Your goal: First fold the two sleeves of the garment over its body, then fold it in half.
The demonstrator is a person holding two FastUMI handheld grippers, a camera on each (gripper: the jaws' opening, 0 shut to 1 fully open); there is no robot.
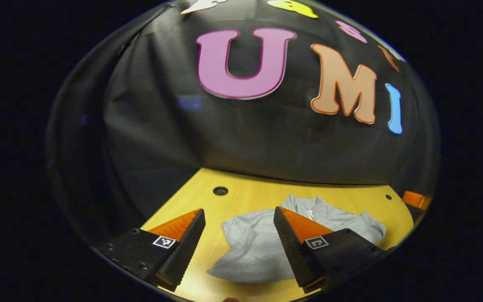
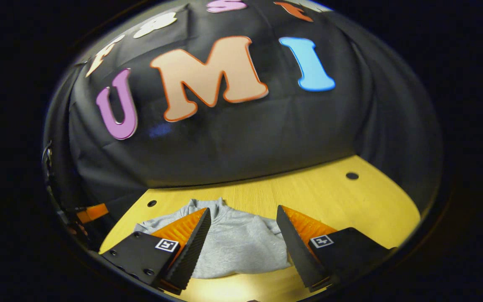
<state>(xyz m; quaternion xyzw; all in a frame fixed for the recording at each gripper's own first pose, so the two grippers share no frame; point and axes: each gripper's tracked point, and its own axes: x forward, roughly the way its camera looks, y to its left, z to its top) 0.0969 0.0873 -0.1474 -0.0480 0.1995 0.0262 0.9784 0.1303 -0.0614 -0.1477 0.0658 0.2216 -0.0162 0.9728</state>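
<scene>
Left claw (image 1: 239,241): mine, spread wide, holding nothing, above the table's (image 1: 250,197) near edge.
Right claw (image 2: 243,241): spread too, holding nothing.
Garment (image 1: 254,247): grey, bunched, just ahead between both claws, collar far; neither claw looks nearer.
Writing: none I can read.

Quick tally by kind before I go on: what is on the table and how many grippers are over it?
Grey garment: 1
Grippers: 2, left gripper and right gripper, both open
Wooden table: 1
Holes in the table: 2, one and another
Total: 6
</scene>
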